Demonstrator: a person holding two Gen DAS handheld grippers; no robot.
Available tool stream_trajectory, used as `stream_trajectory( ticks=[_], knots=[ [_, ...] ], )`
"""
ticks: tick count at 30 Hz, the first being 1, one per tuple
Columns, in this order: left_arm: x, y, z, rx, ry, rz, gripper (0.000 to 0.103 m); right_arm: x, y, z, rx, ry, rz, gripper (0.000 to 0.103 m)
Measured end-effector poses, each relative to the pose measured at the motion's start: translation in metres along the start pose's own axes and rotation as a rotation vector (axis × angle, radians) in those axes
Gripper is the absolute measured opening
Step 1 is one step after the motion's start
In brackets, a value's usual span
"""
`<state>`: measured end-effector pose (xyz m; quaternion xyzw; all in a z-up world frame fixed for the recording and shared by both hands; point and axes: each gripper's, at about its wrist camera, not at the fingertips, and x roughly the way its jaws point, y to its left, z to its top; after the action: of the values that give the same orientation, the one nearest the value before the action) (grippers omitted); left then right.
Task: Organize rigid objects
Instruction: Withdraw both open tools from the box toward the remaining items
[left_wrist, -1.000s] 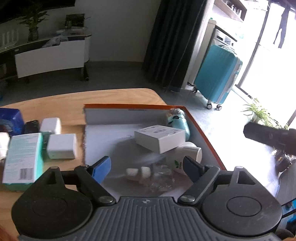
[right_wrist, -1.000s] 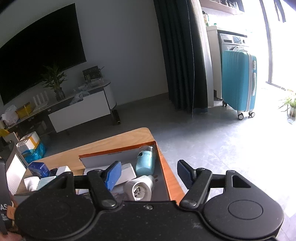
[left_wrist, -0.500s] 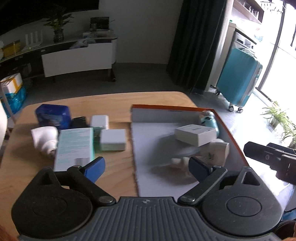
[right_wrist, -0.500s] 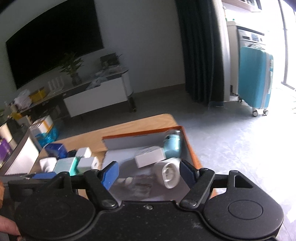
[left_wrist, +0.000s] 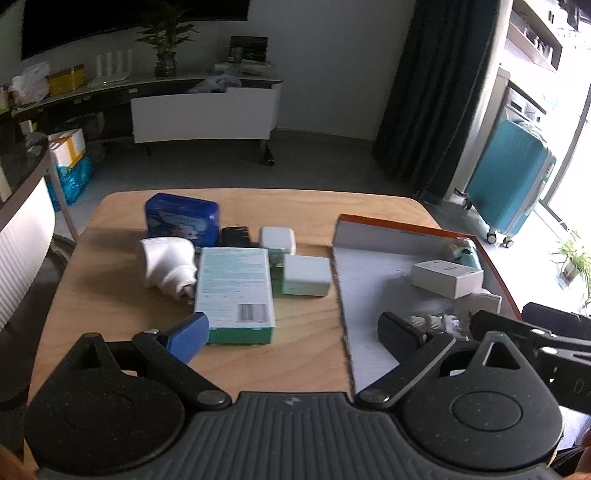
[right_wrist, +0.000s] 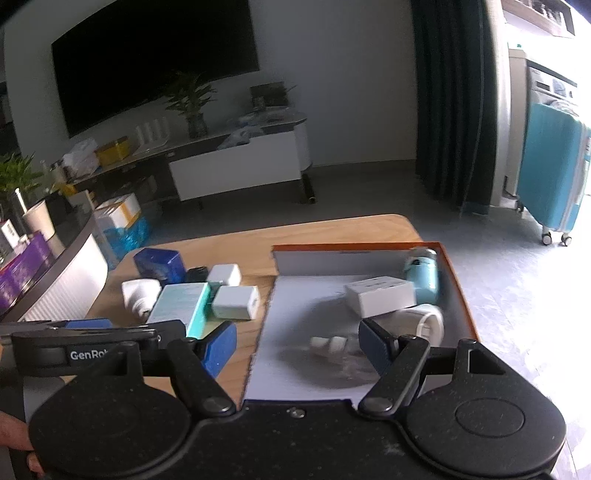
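- Since a second ago, you drew your left gripper (left_wrist: 291, 334) back and swung it left, so its view took in the loose pile on the wooden table (left_wrist: 110, 295) as well as the orange-rimmed box (left_wrist: 495, 269)
- Your right gripper (right_wrist: 297, 345) also pulled back over that second, and the whole box came into its view where only the far corner had shown
- Your left gripper's jaws stood wide apart and held nothing; one fingertip hung over the table just beside the teal-and-white carton (left_wrist: 235, 295), the other over the box's white floor
- Your right gripper's jaws were also spread wide and empty, straddling the near left wall of the box
- Inside the box you had a white carton (left_wrist: 447, 277) resting against a light-blue bottle (right_wrist: 424, 277) at the far right wall, a white round plug adapter (right_wrist: 424, 325) nearer you, and a small white fitting (right_wrist: 328, 345) beside clear wrapping near the middle
- Left on the table, well apart from the box's contents, were a dark-blue pack (left_wrist: 181, 219) at the back, a white bulb-shaped object (left_wrist: 168, 266) lying on its side, a black item (left_wrist: 236, 236), a small white adapter (left_wrist: 277, 239) and a white block (left_wrist: 306, 275) just beside the box's left wall
- The teal-and-white carton lay flat, touching the white block's left side
- Your left gripper's black body showed at the left edge of the right wrist view
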<state>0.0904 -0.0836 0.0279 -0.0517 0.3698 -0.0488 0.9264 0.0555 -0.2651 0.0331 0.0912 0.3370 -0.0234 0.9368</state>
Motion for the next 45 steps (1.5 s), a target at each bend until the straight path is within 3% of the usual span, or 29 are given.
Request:
stream_trajectory(
  ticks=[14, 30, 45],
  knots=[
    [-0.008, 0.042, -0.008, -0.086, -0.009, 0.029, 0.101, 0.019, 0.042, -0.004, -0.070, 0.041, 0.063, 0.087],
    [0.000, 0.083, -0.011, -0.177, 0.001, 0.086, 0.102, 0.034, 0.058, -0.012, -0.094, 0.076, 0.101, 0.087],
    [0.070, 0.114, 0.024, -0.252, 0.028, 0.213, 0.103, 0.046, 0.050, -0.015, -0.076, 0.099, 0.102, 0.087]
  ],
)
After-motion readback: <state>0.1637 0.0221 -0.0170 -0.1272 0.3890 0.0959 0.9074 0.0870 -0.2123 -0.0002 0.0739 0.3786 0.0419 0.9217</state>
